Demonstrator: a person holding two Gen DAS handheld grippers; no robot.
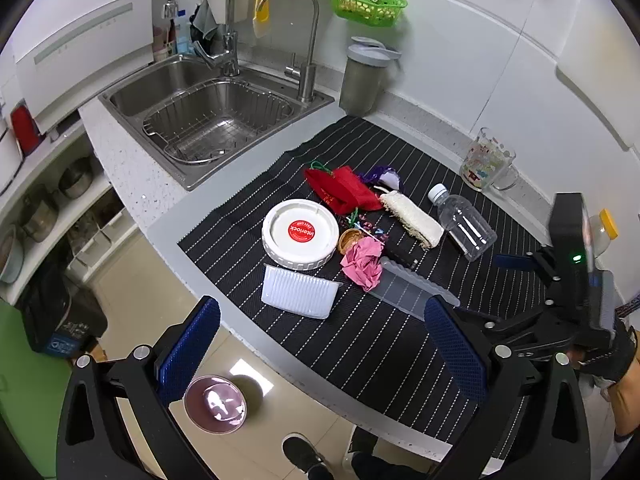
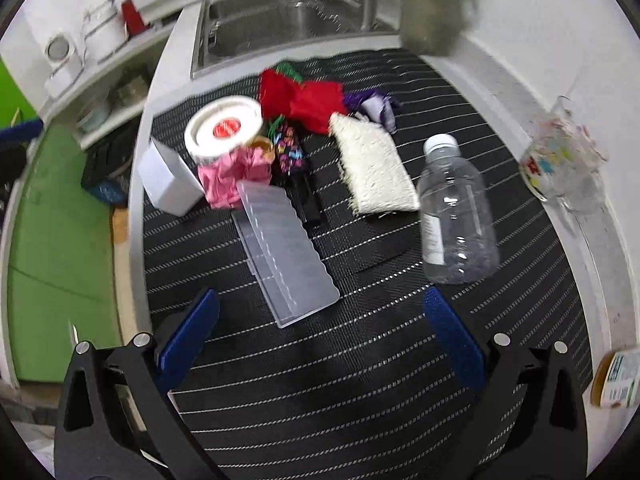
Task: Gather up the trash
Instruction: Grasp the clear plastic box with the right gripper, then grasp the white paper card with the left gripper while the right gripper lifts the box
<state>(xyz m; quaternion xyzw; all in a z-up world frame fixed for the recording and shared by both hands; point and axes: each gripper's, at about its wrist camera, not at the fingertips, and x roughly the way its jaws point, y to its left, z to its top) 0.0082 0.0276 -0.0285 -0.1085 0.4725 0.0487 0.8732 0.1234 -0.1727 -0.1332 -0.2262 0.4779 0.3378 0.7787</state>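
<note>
Clutter lies on a black striped mat: crumpled pink paper, an empty clear bottle, a white lid, a white ribbed tray, a clear ribbed box, a red cloth, a loofah pad. My left gripper is open and empty above the mat's front edge. My right gripper is open and empty over the mat, near the clear box; it also shows in the left wrist view.
A steel sink with a wire basket is at the back left. A grey lidded container stands by the wall. A printed glass mug stands at the right. A pink bowl sits on the floor below.
</note>
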